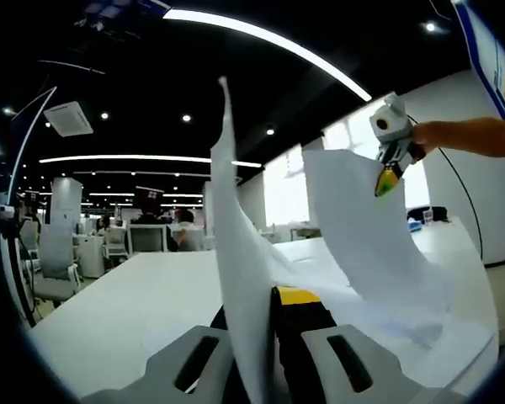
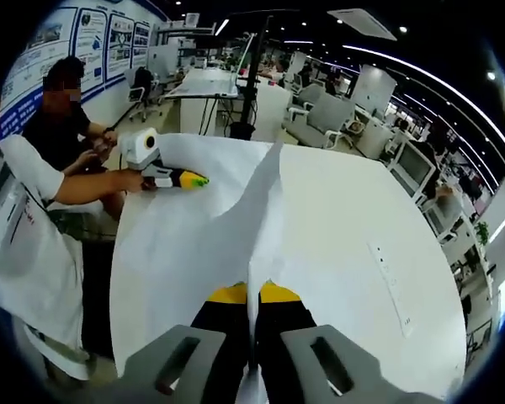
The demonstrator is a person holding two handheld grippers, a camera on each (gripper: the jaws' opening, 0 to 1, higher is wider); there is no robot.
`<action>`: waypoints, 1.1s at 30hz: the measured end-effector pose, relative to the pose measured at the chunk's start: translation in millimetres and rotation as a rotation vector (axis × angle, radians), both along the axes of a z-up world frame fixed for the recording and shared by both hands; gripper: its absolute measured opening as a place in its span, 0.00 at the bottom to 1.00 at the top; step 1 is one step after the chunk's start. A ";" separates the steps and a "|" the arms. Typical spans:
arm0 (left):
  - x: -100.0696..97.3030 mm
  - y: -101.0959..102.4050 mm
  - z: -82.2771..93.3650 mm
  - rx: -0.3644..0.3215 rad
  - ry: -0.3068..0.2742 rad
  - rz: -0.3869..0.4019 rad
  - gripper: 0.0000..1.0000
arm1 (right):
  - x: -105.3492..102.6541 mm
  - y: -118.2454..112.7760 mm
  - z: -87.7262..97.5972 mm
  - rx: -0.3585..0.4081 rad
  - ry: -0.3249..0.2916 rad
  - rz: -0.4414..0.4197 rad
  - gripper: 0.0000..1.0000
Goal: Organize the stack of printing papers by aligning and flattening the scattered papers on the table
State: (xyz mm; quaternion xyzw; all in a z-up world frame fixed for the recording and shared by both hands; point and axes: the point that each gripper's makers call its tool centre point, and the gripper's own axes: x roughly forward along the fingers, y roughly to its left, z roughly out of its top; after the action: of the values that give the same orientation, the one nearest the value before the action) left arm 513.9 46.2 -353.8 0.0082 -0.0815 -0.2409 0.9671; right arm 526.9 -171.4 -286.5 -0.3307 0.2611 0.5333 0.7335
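Two hand-held grippers each pinch an edge of thin white printing paper lifted off the broad white desk [image 2: 379,210]. In the left gripper view, the left hand-held gripper [image 1: 265,337] has its black, yellow-tipped jaws closed on a sheet [image 1: 236,252] that stands nearly edge-on and rises high above them. In that same view the right hand-held gripper [image 1: 389,172] comes in from the right, its yellow tip closed on the top corner of another curling sheet [image 1: 362,227] whose lower part trails down onto loose white paper lying flat on the desk [image 1: 404,328].

In the right gripper view, the right hand-held gripper [image 2: 254,316] clamps a fold of paper [image 2: 265,219] between its yellow-tipped jaws, while the left hand-held gripper [image 2: 181,178] holds the far side of the same spread of paper [image 2: 168,244], which drapes over the near desk edge.

The main risk, as I judge it, is tearing or creasing: the paper is held taut between two pinch points, so pulling the hands apart or twisting them could rip or wrinkle it. The sheets could also slip from the narrow jaws and slide off the desk edge where the paper already overhangs. Lowering unevenly would probably leave the stack skewed rather than aligned.
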 end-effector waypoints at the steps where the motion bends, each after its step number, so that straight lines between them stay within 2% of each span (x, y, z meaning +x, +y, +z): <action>1: -0.3 -0.1 0.2 0.000 -0.001 0.000 0.06 | 0.0 0.0 -0.5 -0.006 -0.002 0.005 0.00; 11: 0.1 0.3 0.8 -0.004 -0.002 0.002 0.06 | -1.8 10.7 1.8 0.005 -0.010 0.026 0.00; 27: -0.3 1.5 2.9 -0.016 -0.008 -0.001 0.06 | 0.1 11.9 -3.0 -0.075 -0.038 0.058 0.00; 33: -0.4 2.1 3.7 -0.022 -0.010 -0.001 0.06 | 2.5 13.5 -1.9 -0.079 -0.039 0.058 0.00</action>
State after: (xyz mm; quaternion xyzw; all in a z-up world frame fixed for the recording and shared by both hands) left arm 513.5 48.3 -350.1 -0.0015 -0.0888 -0.2406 0.9665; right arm 529.4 -157.9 -288.4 -0.3770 0.2579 0.5373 0.7090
